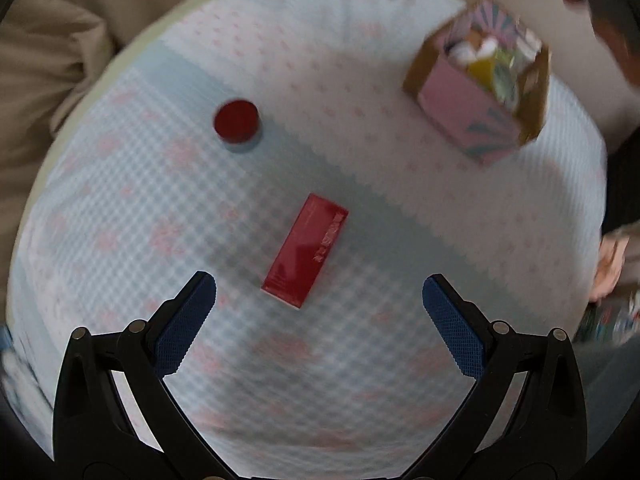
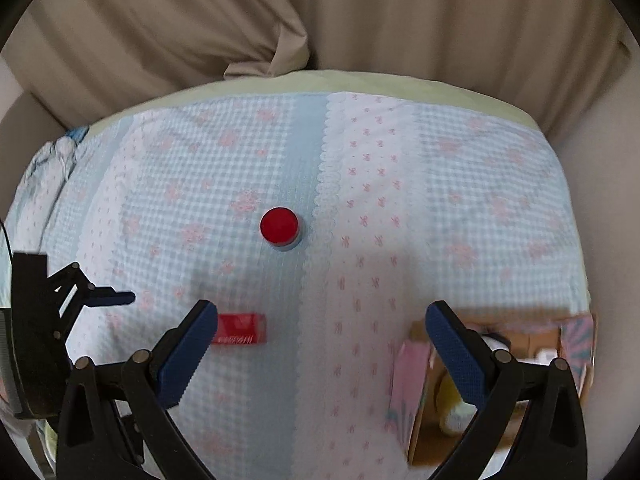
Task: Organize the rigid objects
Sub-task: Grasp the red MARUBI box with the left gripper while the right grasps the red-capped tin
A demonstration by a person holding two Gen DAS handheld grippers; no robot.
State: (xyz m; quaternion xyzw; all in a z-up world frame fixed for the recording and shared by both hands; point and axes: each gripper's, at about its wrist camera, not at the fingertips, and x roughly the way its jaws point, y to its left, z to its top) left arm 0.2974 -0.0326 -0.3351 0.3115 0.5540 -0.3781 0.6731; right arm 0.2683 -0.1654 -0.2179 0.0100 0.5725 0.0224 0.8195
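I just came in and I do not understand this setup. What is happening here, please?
A person is tidying small items on a cloth-covered table with two handheld grippers. Both the left gripper and the right gripper are open and hold nothing. A red box lies flat in front of the left gripper, and a red-lidded jar stands farther back. A cardboard box, already holding several items, stands under the right gripper. The two red things are not yet packed.

Left gripper (image 1: 319, 294) and right gripper (image 2: 321, 322): matte black plastic linkage arms, round silver pivot pins at each joint, blue diamond-textured pads (image 1: 184, 326) with serrated inner edges; bare skin of a hand (image 1: 610, 268) at right frame edge.
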